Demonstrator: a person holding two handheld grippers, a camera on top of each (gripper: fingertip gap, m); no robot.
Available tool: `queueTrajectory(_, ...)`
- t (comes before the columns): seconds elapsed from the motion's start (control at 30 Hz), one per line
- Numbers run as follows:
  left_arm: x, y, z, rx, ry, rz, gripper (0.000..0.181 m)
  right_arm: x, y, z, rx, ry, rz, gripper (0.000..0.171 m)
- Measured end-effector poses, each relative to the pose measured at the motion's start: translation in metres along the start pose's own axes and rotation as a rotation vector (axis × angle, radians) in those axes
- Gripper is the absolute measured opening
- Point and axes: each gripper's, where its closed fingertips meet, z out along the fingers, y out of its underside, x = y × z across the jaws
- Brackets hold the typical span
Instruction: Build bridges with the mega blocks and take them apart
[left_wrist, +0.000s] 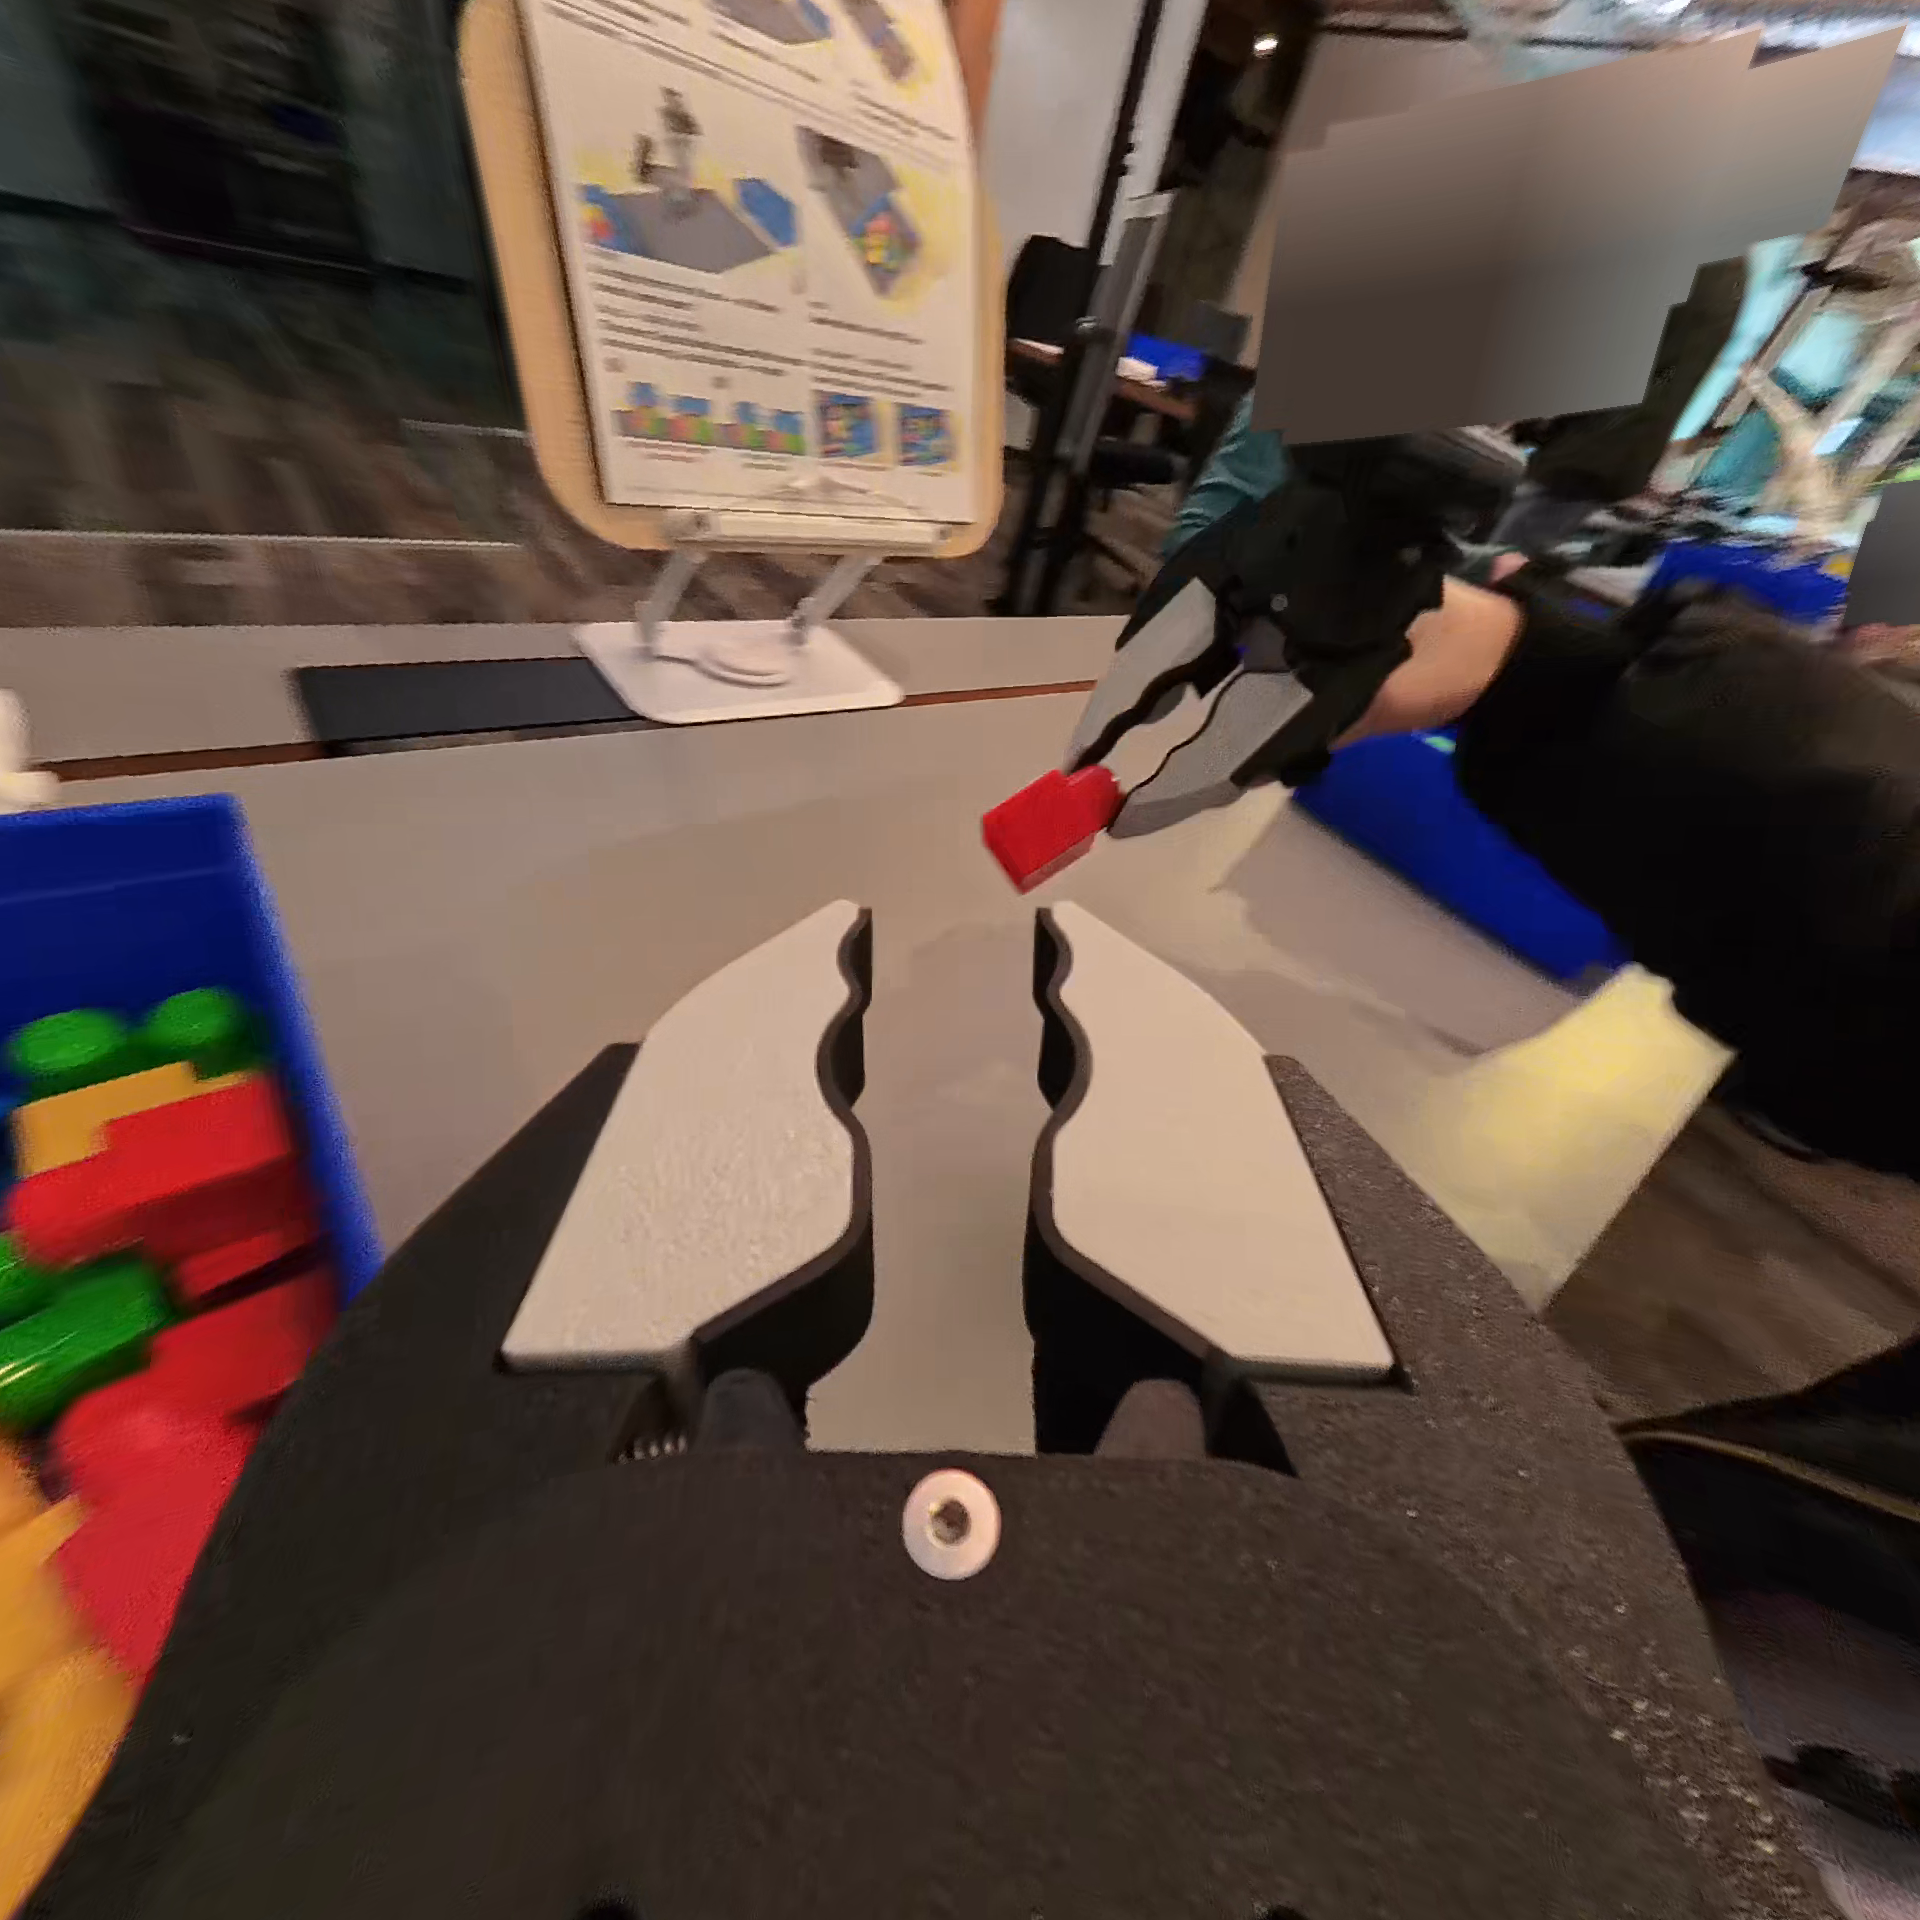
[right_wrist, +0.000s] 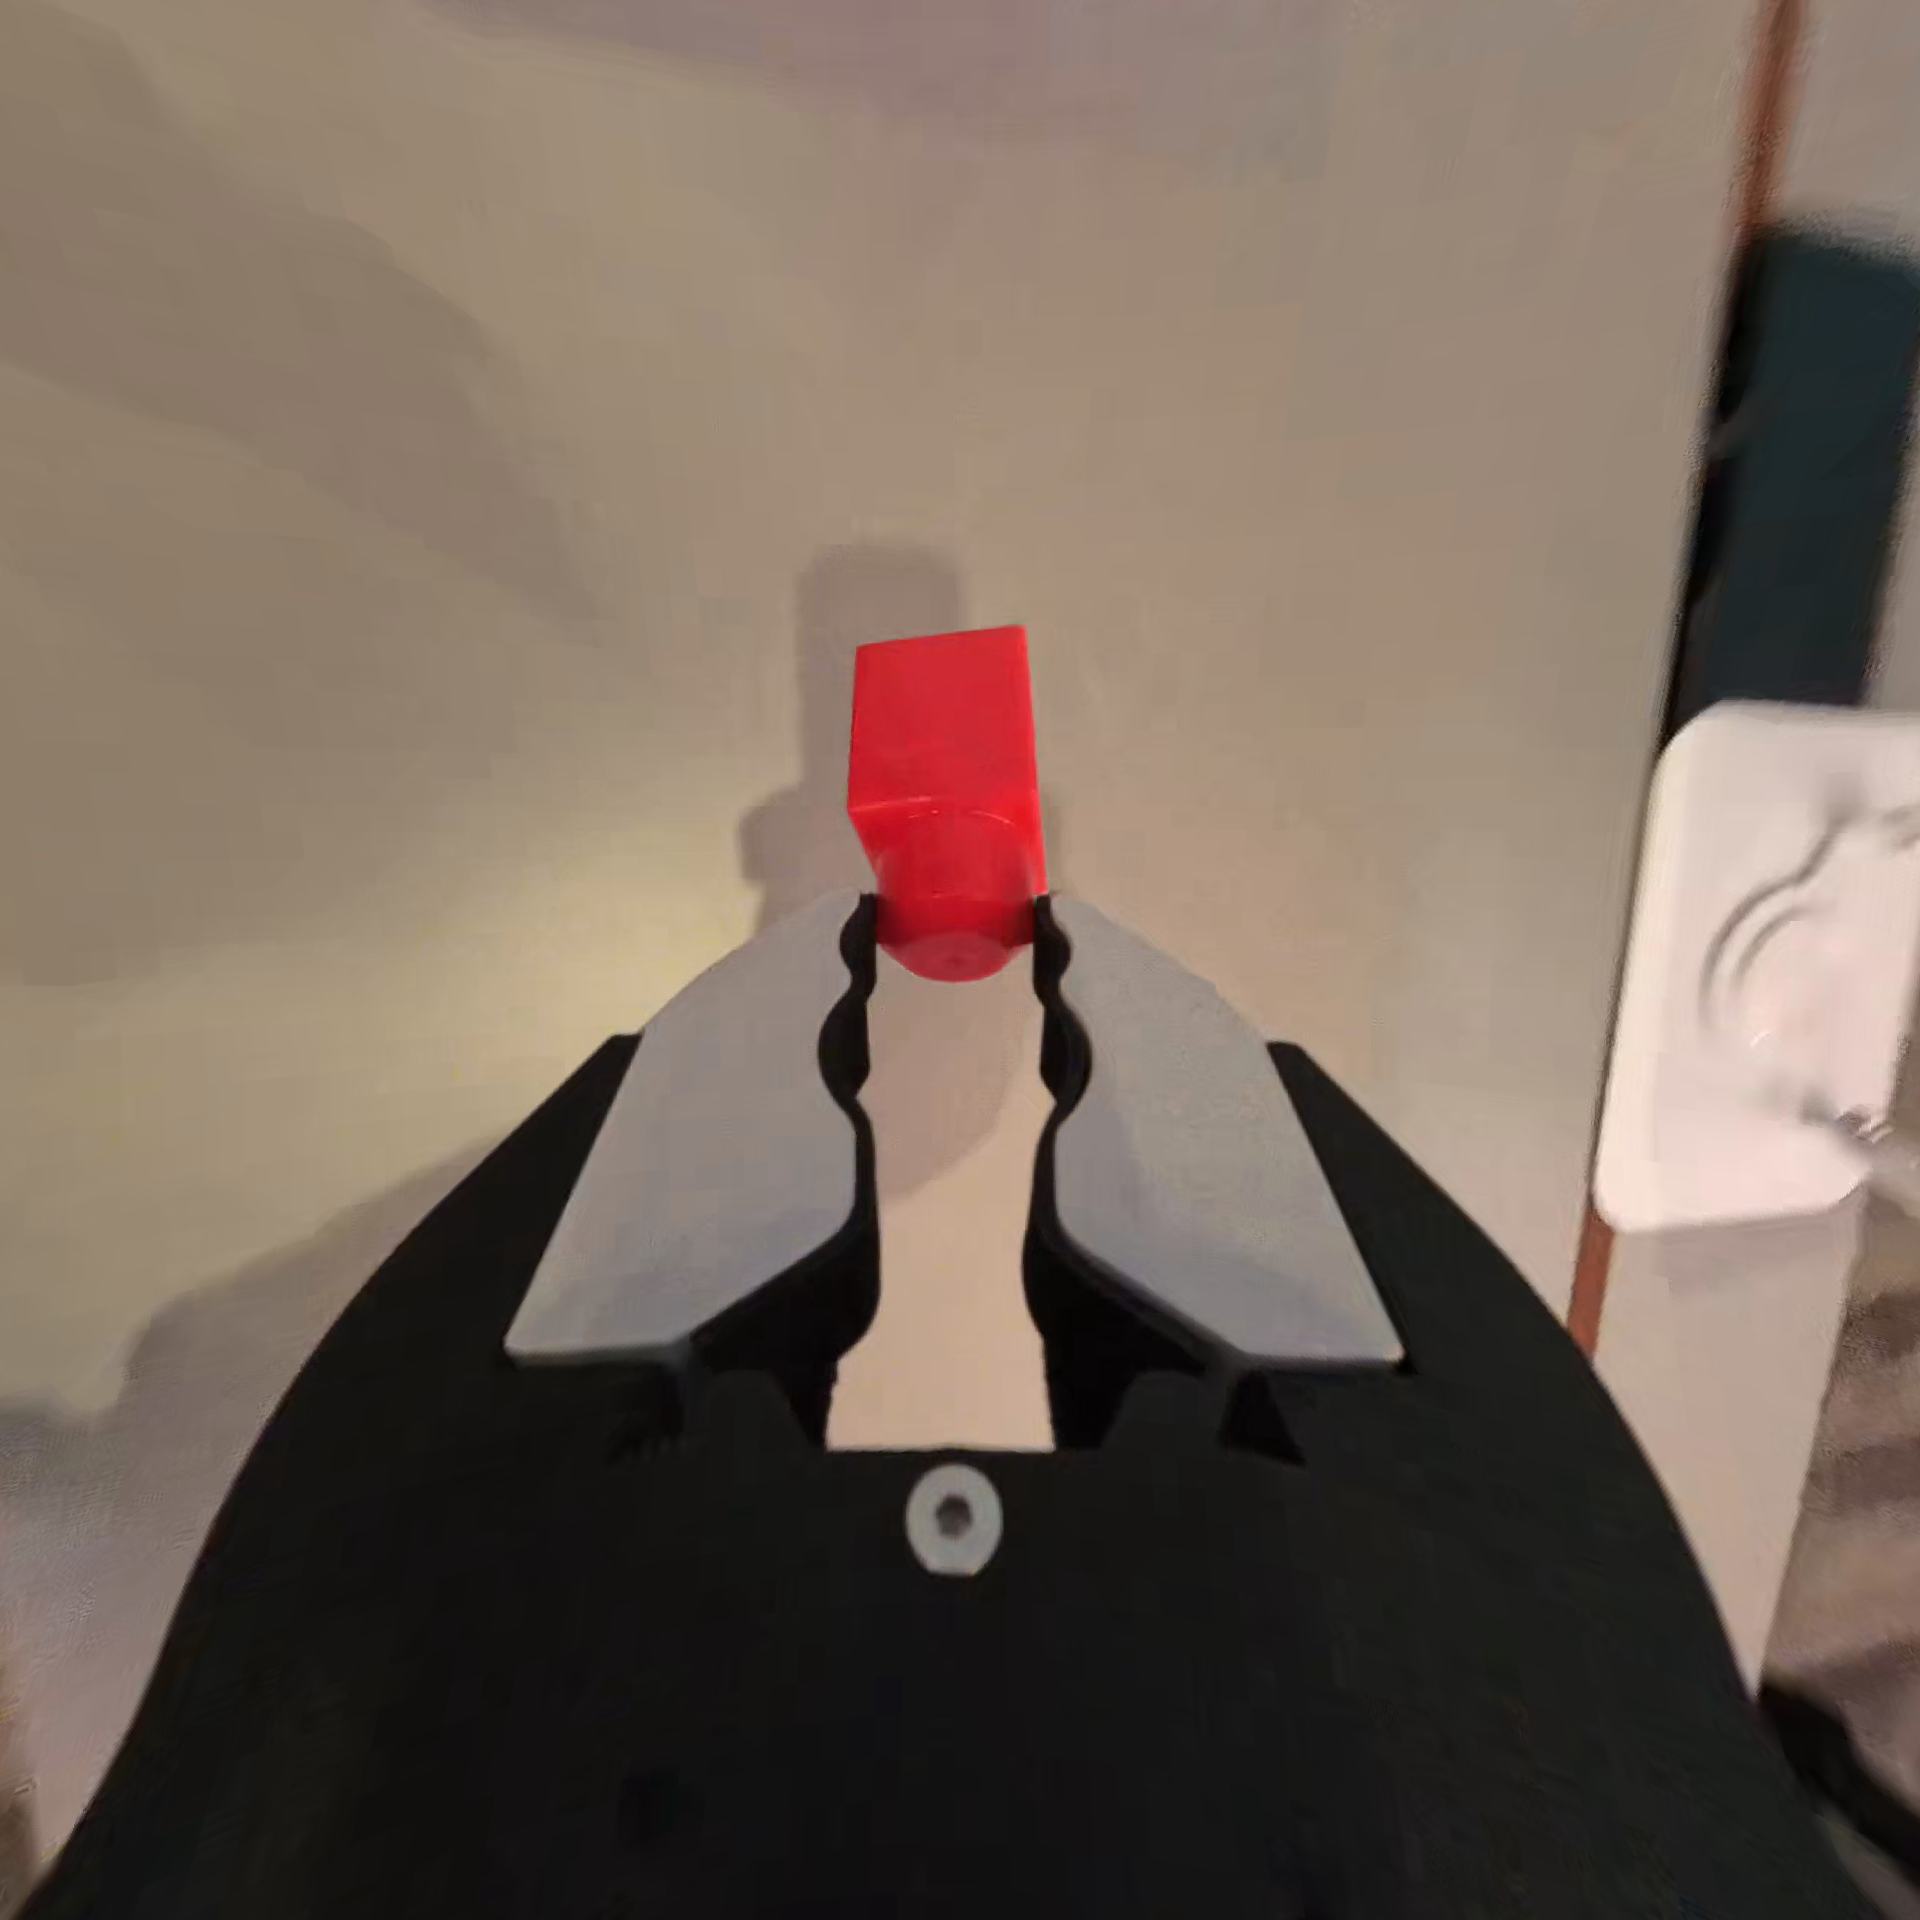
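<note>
A: Blocks (left_wrist: 135, 1236) first, far left: we see red, green and yellow ones heaped in the blue bin (left_wrist: 156, 883).

B: Next over, our left gripper (left_wrist: 953, 920): jaws parted, nothing between them, only bare grey table (left_wrist: 623, 831) beneath.

A: Behind it, a board on a white stand (left_wrist: 743, 665).

B: Then right: we've got the right gripper (right_wrist: 956, 909) clamped on a single red block (right_wrist: 940, 727) by its stud, held off the table.

A: Another blue bin (left_wrist: 1455, 862) sits behind it.

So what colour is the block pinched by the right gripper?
Red: the small plastic block, clearest in the right wrist view.
</note>
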Motion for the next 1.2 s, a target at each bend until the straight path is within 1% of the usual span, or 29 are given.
queueTrajectory(0.07, -0.011, 0.006, -0.015, 0.005, -0.074, 0.025, 0.029, 0.006, 0.027, 0.017, -0.228, -0.089, 0.046, 0.028)
queueTrajectory(0.17, -0.019, 0.014, -0.035, 0.006, -0.126, 0.031, 0.029, 0.018, 0.046, 0.036, -0.457, -0.119, 0.043, 0.029)
queueTrajectory(0.3, -0.028, 0.024, -0.059, -0.02, -0.17, 0.027, 0.028, 0.021, 0.047, 0.057, -0.607, -0.175, 0.069, 0.029)
queueTrajectory(0.4, -0.034, 0.024, -0.076, -0.01, -0.194, 0.024, 0.028, 0.021, 0.046, 0.067, -0.682, -0.211, 0.099, 0.029)
queueTrajectory(0.53, -0.041, 0.025, -0.094, -0.004, -0.223, 0.024, 0.028, 0.021, 0.043, 0.073, -0.769, -0.234, 0.107, 0.029)
queueTrajectory(0.7, -0.046, 0.028, -0.108, 0.018, -0.238, 0.007, 0.027, 0.023, 0.04, 0.075, -0.903, -0.216, 0.099, 0.029)
queueTrajectory(0.83, -0.051, 0.033, -0.115, 0.022, -0.247, -0.008, 0.027, 0.022, 0.037, 0.078, -0.955, -0.208, 0.108, 0.029)
queueTrajectory(1.0, -0.054, 0.033, -0.121, 0.035, -0.251, -0.018, 0.026, 0.02, 0.035, 0.081, -0.953, -0.219, 0.106, 0.029)
queueTrajectory(1.1, -0.056, 0.03, -0.124, 0.048, -0.259, -0.014, 0.027, 0.018, 0.03, 0.082, -0.917, -0.231, 0.115, 0.031)
queueTrajectory(1.17, -0.059, 0.027, -0.128, 0.06, -0.271, -0.004, 0.031, 0.02, 0.026, 0.08, -0.891, -0.221, 0.118, 0.037)
queueTrajectory(1.2, -0.063, 0.025, -0.13, 0.061, -0.287, 0.002, 0.037, 0.021, 0.024, 0.078, -0.872, -0.217, 0.127, 0.038)
